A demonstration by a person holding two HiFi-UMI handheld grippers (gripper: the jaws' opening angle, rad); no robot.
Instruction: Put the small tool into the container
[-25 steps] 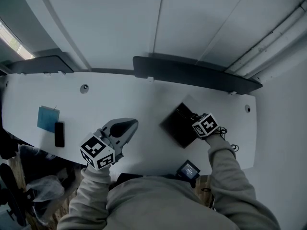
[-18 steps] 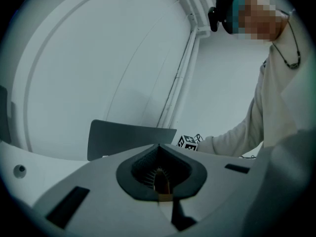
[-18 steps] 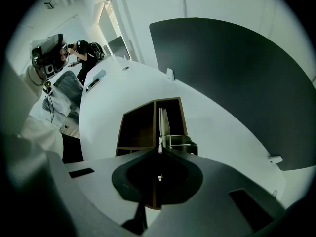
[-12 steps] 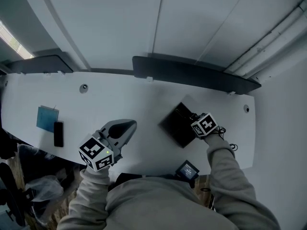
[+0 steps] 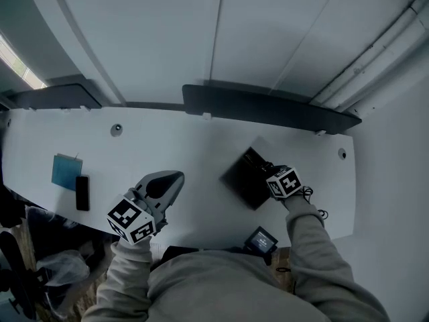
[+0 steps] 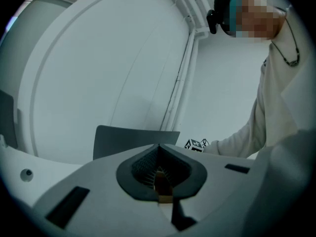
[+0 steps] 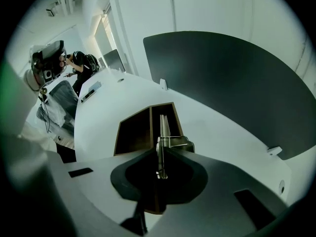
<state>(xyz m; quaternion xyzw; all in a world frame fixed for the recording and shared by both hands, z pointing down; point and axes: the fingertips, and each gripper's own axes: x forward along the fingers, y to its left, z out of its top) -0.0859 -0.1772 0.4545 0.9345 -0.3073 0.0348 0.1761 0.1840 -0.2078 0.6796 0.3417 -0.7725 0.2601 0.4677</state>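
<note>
A dark box (image 5: 244,176) stands open on the white table (image 5: 167,146), right of the middle. In the right gripper view the box (image 7: 133,132) has a wide left compartment and a narrow right one. My right gripper (image 7: 159,154) is shut on a small thin metal tool (image 7: 162,127), which sticks out edge-on above the narrow compartment, close to the dividing wall. From the head view, that gripper (image 5: 271,173) sits at the box's right edge and the tool is hidden. My left gripper (image 5: 167,183) hovers left of the box, shut, with nothing in its jaws (image 6: 159,149).
A blue pad (image 5: 66,171) and a black phone (image 5: 82,192) lie at the table's left end. A small dark device (image 5: 261,239) sits at the near edge below the box. A long dark panel (image 5: 268,109) runs along the table's far edge.
</note>
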